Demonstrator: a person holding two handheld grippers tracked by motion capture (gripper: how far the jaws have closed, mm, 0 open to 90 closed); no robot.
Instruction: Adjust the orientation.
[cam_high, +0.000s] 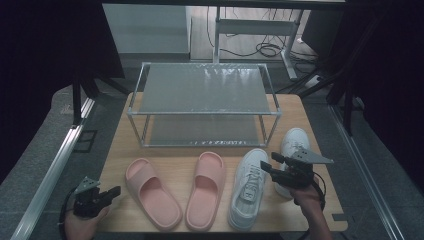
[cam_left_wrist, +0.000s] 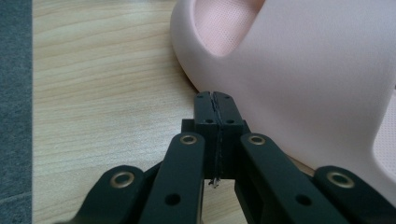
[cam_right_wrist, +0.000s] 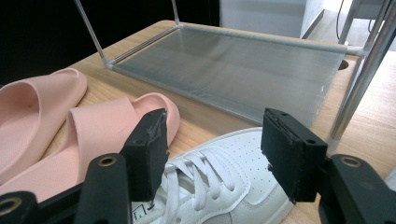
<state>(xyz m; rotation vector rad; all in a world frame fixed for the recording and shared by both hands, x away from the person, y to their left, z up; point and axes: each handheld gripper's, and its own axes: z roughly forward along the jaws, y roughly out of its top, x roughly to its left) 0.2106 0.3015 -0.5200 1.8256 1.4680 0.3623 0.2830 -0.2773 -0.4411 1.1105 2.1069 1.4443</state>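
Your left gripper (cam_high: 114, 191): you hold it low at the near left corner of the table (cam_high: 120, 150), jaws pressed flat together with nothing between them (the seam between the pads is a thin line in the left gripper view). The tips point at the left pink slipper (cam_left_wrist: 299, 70) and sit just beside its outer side wall; whether they touch it you cannot tell.

Your right gripper (cam_high: 270, 169): you hold it above the near right part of the table, jaws standing wide apart and empty. In the right gripper view the laced top of the near white sneaker (cam_right_wrist: 224, 186) lies between and below the two pads, with a gap on each side.

Pink slippers: the left one (cam_high: 152, 192) lies at an angle on the near left of the table; the right pink slipper (cam_high: 206, 190) lies just beside it, toe toward the rack.

White sneakers: the near one (cam_high: 248, 187) lies right of the slippers; the second white sneaker (cam_high: 295, 142) lies farther right, partly under your right gripper.

Rack (cam_high: 202, 105): a two-shelf metal rack stands at the far side of the table, both shelves bare (grey ribbed sheets).
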